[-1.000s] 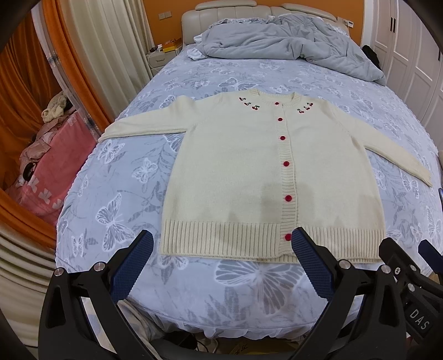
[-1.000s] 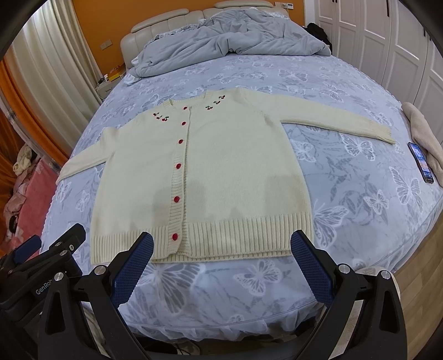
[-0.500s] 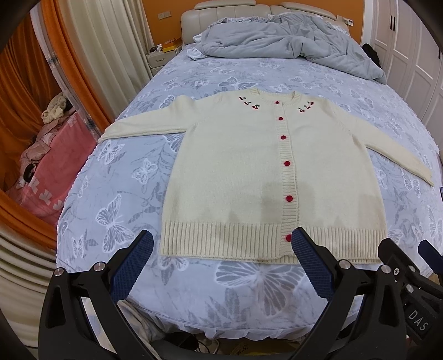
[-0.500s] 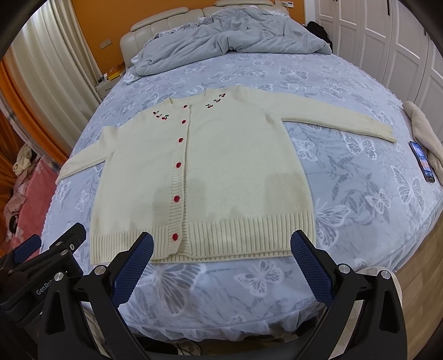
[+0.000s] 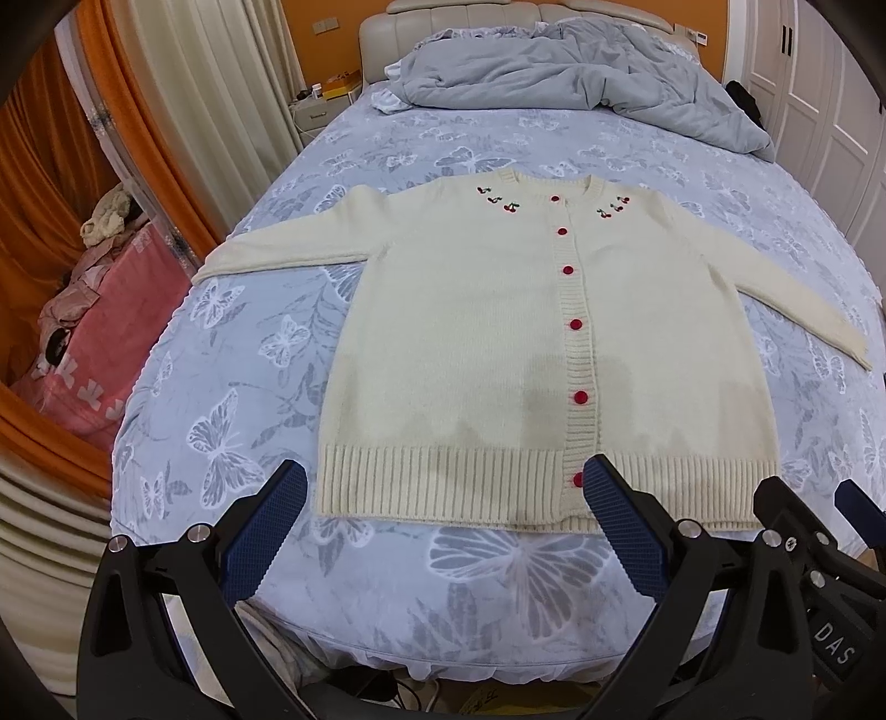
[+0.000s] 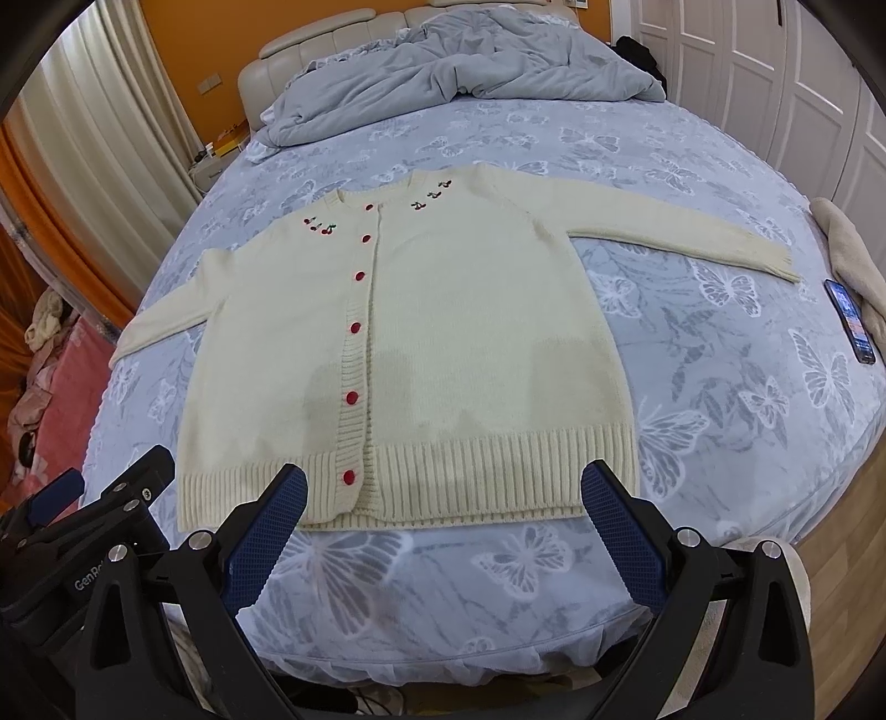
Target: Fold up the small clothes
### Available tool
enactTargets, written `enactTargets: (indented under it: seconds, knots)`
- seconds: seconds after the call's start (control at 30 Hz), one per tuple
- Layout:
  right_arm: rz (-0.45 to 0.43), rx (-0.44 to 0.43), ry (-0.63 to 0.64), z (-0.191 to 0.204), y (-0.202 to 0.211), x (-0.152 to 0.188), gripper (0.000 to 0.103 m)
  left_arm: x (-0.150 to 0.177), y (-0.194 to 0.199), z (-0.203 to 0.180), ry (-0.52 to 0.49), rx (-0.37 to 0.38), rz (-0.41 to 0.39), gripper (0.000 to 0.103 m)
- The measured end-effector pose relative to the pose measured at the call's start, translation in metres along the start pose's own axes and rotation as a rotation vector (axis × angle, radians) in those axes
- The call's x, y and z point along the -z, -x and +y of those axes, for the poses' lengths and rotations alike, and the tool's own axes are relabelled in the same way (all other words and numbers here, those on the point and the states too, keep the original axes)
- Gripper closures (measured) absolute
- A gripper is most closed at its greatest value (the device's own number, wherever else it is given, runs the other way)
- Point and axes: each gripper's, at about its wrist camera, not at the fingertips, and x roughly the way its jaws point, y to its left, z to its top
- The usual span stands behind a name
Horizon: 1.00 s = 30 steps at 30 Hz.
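Left wrist view, item one: cream cardigan [image 5: 498, 343], one, spread flat and face up on the bed [image 5: 221, 387], hem toward me, collar toward the grey duvet [image 5: 581, 83]. Against the frames from a second and half a second ago I log almost no change: the garment holds the same outline and only the cameras drift slightly. My reading is that folding is not begun; both sleeves lie out straight to either side of the body.

Counts on the cardigan: red buttons [image 5: 580, 396], seven visible down the placket; cherry embroidery, two clusters, one each side of the collar; sleeves, two.

Left gripper [image 5: 443, 526]: one, jaws spread wide, holding nothing, hovering just short of the hem's left half. Right gripper [image 6: 443, 526]: one, likewise wide and empty, just short of the hem's right half.

Outward from the cardigan: duvet, one, bunched beyond the collar against the headboard [image 6: 332, 50]. Phone [image 6: 850, 321], one, past the right cuff at the bed's edge, beside one beige cloth [image 6: 847, 249]. Pink bedding [image 5: 99, 343], one pile, off the bed beyond the left sleeve. Curtains [image 5: 210, 94] beyond that.
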Motion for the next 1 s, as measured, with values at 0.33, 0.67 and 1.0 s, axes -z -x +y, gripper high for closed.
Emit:
enactTargets:
  seconds: [0.33,0.67,1.0]
  knots:
    - [-0.035,-0.011,-0.180,-0.125,-0.048,-0.057,0.006,-0.003,-0.037,0.024,0.094,0.067,0.076,0.005]
    - [-0.060,0.161,-0.723,-0.397,-0.141,-0.159,0.006,-0.013,-0.087,0.048,0.143,-0.001,0.105,0.005]
    - [-0.115,0.041,-0.852,-0.437,-0.190,-0.201,0.094,-0.034,-0.130,0.047,0.155,-0.013,0.155,0.005]
